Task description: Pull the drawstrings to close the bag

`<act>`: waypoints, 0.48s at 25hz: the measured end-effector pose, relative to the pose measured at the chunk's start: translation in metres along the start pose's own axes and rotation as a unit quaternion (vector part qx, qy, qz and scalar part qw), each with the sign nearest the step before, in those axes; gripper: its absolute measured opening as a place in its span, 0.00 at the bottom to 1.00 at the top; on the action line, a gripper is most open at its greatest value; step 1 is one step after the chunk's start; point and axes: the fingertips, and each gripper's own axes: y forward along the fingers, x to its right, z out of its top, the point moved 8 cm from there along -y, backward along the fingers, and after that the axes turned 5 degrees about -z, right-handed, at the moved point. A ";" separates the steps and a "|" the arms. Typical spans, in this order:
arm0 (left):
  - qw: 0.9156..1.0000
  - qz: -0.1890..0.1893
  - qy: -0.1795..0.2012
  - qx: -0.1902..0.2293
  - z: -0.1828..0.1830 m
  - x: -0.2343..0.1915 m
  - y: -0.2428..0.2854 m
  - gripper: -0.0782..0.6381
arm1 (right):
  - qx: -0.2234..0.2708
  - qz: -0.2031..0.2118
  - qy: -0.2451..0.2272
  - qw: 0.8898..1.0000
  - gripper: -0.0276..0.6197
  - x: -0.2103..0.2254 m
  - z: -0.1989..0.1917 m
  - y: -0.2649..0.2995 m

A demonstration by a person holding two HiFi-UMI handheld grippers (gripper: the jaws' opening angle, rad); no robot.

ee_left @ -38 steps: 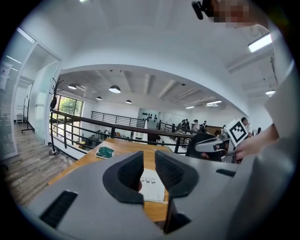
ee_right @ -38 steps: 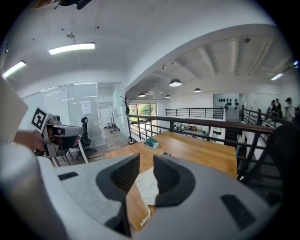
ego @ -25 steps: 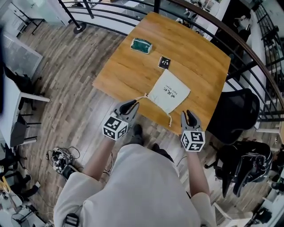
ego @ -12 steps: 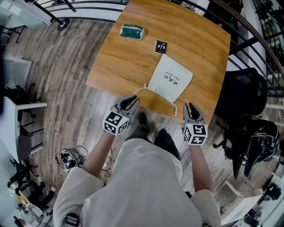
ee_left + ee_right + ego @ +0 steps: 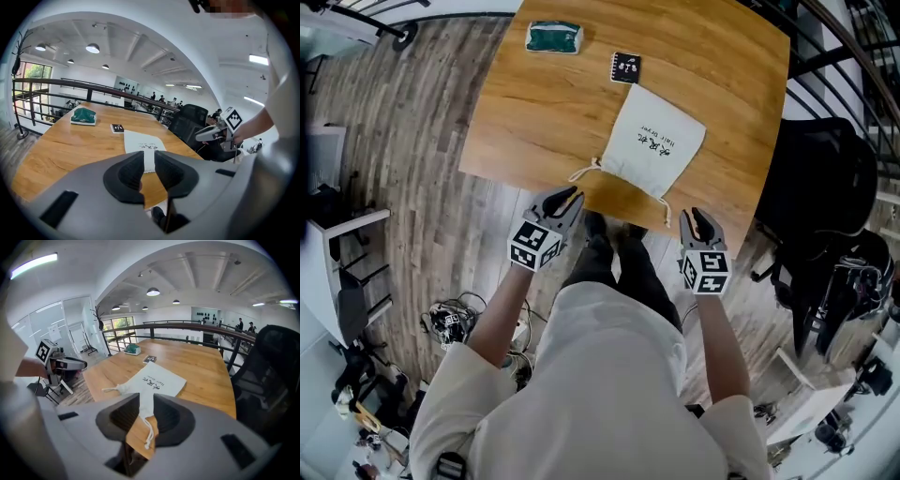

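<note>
A cream drawstring bag (image 5: 654,141) lies flat on the wooden table (image 5: 544,112), its gathered mouth toward me. One cord end (image 5: 584,172) trails left and the other (image 5: 664,214) hangs at the table's front edge. My left gripper (image 5: 565,197) hovers just below the edge, near the left cord, shut and holding nothing. My right gripper (image 5: 700,218) is at the edge, right of the other cord, also shut and holding nothing. The left gripper view shows the bag (image 5: 143,145) beyond the left gripper (image 5: 148,157). Below the right gripper (image 5: 146,399) hangs the cord (image 5: 149,434).
At the table's far side lie a green block (image 5: 554,37) and a small black card (image 5: 625,67). A black office chair (image 5: 825,187) stands to the right and a railing runs behind the table. Cables (image 5: 450,321) lie on the wood floor at the left.
The head view has shifted, so the table and bag sit higher in the frame. Both grippers stay at the table's front edge with their jaws as before.
</note>
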 end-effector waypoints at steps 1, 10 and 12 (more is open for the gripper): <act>1.000 0.001 0.000 -0.006 -0.003 -0.003 0.005 0.20 | -0.008 0.003 -0.001 1.000 0.16 0.001 -0.005 0.005; 0.997 0.036 0.008 -0.075 -0.041 -0.032 0.046 0.22 | -0.092 0.031 0.004 0.995 0.16 0.004 -0.062 0.056; 0.995 0.042 0.015 -0.090 -0.050 -0.036 0.055 0.22 | -0.109 0.034 0.002 0.993 0.16 0.001 -0.072 0.063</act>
